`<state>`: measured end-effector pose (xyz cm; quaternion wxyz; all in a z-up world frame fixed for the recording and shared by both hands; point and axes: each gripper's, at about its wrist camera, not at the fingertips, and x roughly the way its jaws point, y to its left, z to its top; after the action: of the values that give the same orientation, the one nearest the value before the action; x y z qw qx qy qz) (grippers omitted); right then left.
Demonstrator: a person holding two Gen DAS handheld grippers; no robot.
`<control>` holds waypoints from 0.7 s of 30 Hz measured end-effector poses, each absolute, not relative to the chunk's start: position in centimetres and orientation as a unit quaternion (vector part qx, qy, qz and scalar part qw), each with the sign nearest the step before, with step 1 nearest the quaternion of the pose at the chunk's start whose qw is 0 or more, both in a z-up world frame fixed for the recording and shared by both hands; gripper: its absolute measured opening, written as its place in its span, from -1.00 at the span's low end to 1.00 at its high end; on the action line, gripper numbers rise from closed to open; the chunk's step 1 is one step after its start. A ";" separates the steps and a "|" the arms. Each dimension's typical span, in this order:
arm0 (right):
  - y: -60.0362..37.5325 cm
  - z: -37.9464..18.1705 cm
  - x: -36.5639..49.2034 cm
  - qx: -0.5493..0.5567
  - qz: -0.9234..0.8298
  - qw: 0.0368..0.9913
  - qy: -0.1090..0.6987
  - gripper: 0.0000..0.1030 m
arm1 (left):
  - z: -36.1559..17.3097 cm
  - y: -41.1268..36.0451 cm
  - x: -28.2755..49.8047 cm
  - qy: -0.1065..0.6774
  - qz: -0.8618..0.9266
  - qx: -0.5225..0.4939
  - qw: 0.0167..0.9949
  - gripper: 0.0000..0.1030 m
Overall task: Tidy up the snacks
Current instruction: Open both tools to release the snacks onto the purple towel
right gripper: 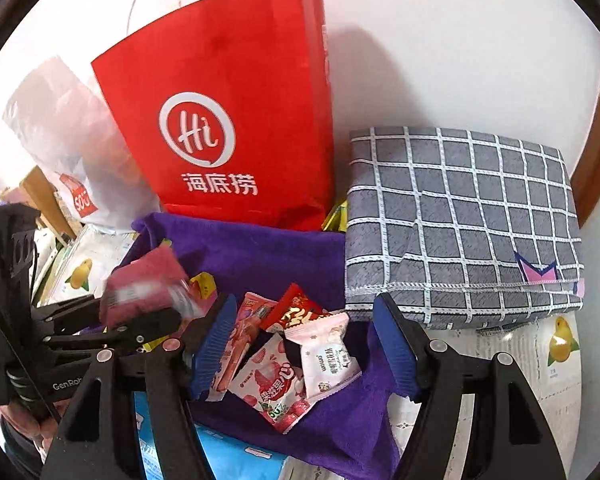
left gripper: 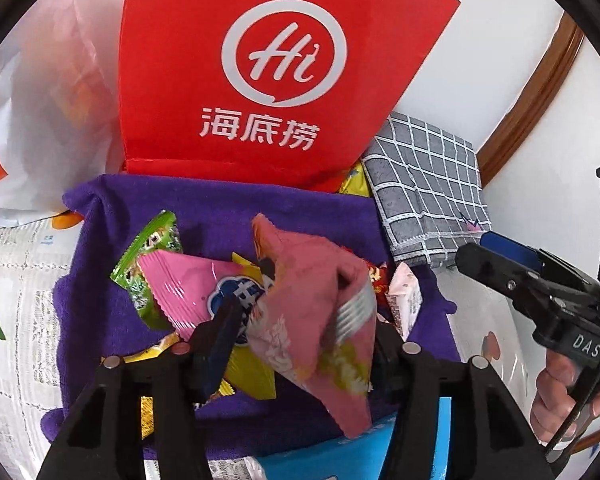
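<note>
**Pink packet between the left tongs over a purple cloth of snacks**

A blurred pink snack packet (left gripper: 300, 312) with pale flower print sits between the fingers of the left gripper (left gripper: 304, 344), above the purple cloth (left gripper: 284, 208); its print cannot be read. The jaws stand narrow around it, but whether the pads press on it cannot be told. Under it lie a pink wrapper with a blue-and-white badge (left gripper: 196, 292), a green packet (left gripper: 152, 256) and yellow packets (left gripper: 252, 372).

The right gripper (right gripper: 306, 344) hangs wide open with nothing between its blue pads (right gripper: 216, 340), above a small heap on the same cloth: a red packet (right gripper: 296, 312), a pale pink sachet with small Chinese print (right gripper: 328, 356), a strawberry-printed pack (right gripper: 272, 388) and a long pink stick pack (right gripper: 236, 344).

Behind the cloth stands a red paper bag (right gripper: 236, 92) with a white "Hi" circle logo and the characters 海底捞. To its left slumps a white plastic bag (right gripper: 60, 120) bearing a red-orange label. To the right lies a folded grey checked cloth (right gripper: 460, 216) with a small pink-and-blue emblem. All rests on a white table cover with fruit pictures (right gripper: 540, 380). The right tongs' black body reads "DAS" (left gripper: 586, 346); the left's reads "GenRob" (right gripper: 66, 385).
</note>
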<state>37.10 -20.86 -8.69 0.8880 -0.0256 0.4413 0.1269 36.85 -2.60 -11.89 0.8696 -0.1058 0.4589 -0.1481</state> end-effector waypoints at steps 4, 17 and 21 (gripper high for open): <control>-20.8 -9.0 37.3 -0.032 0.121 0.888 0.442 0.36 | -11.3 -2.3 36.6 0.448 -0.132 -0.092 0.880 0.16; -20.6 -8.8 37.1 -0.036 0.124 0.890 0.438 0.36 | -8.0 -1.2 35.4 0.404 -0.116 -0.083 0.903 0.36; -20.3 -8.2 36.6 -0.038 0.129 0.893 0.429 0.36 | -7.9 -0.9 35.4 0.409 -0.121 -0.093 0.900 0.36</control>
<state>36.56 -20.28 -8.20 0.8932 -0.0378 0.4292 0.1286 35.44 -0.86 -7.87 0.8996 -0.0930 0.4091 -0.1211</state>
